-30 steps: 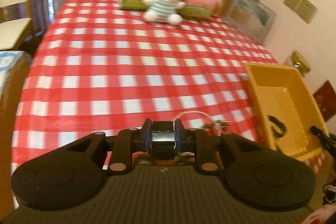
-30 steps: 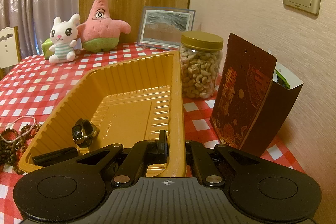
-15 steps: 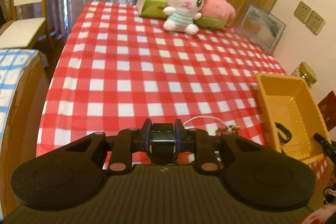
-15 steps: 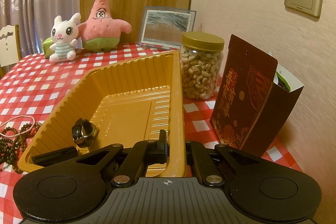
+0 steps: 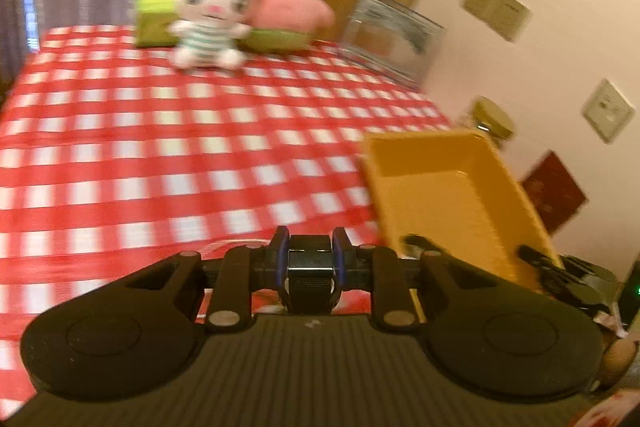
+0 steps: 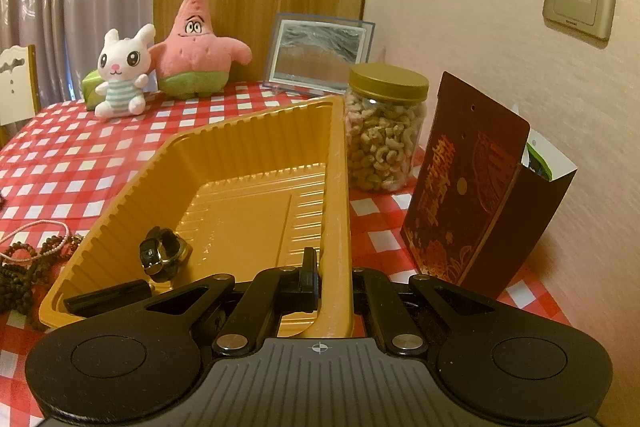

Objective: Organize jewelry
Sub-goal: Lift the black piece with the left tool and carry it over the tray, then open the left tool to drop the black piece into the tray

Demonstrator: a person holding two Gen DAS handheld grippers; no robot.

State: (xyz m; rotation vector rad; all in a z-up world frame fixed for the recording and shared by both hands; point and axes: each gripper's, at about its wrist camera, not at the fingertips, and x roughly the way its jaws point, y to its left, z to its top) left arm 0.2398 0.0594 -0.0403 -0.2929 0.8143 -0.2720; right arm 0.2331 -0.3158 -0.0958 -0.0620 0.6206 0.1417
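Yellow tray [image 6: 248, 163] – pinched at its rim by the right hand-held gripper [image 6: 328, 283] – stands beside a cashew jar [image 6: 384, 131].

Low in the frame we see our right tool [image 6: 329, 277], its jaws pinched shut on the near right wall of the ribbed mustard-yellow plastic tray [image 6: 256, 163]. Inside the tray, lower left, lie a chunky black-and-silver ring [image 6: 164, 253] and a flat black bar [image 6: 108, 297]. At the left edge, dark brown bead strands [image 6: 20, 279] and a thin pale cord [image 6: 36, 229] lie on the desk [image 6: 60, 163] with its red-and-white checked cloth. Just right of the tray stands a clear nut jar with a gold lid [image 6: 385, 127], then a dark red printed paper bag [image 6: 472, 195]. At the back sit a white plush rabbit [image 6: 122, 75], a pink plush starfish [image 6: 196, 47] and a framed picture [image 6: 318, 53].
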